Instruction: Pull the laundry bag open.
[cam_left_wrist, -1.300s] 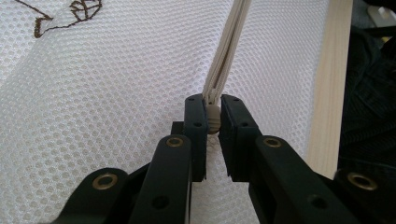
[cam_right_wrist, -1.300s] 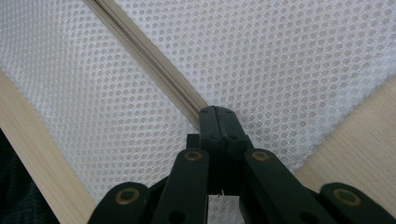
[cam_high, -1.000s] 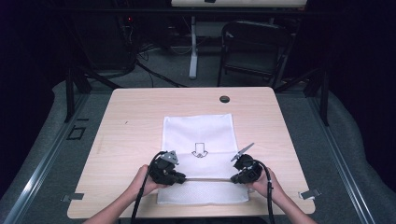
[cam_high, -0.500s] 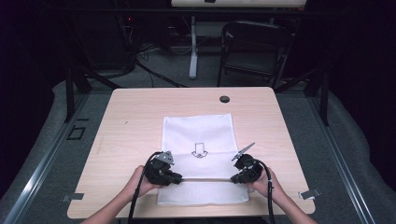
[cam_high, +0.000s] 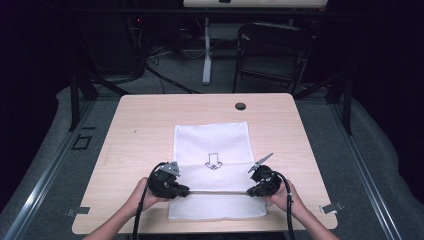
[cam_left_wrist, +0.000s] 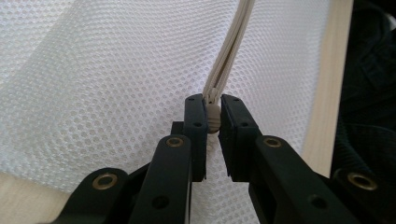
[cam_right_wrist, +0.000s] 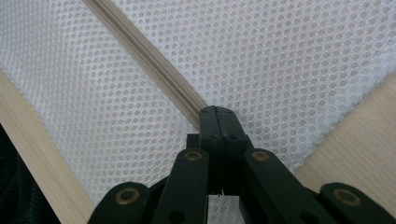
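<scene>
A white mesh bag with a printed arrow lies flat on the wooden table. A zipper runs across the bag near its front edge. At the zipper's left end, my left gripper is shut on the zipper pull; in the left gripper view the beige zipper tape runs away from the jaws. At the right end, my right gripper is shut on the zipper's end. In the right gripper view the closed zipper stretches off to the upper left.
A small black round cap sits near the table's far edge. Behind the table stand a black chair and a desk leg. Metal clips mark the front corners. The table's front edge lies just behind my hands.
My left gripper has edged slightly to the left along the zipper line. The right gripper has stayed in place.
</scene>
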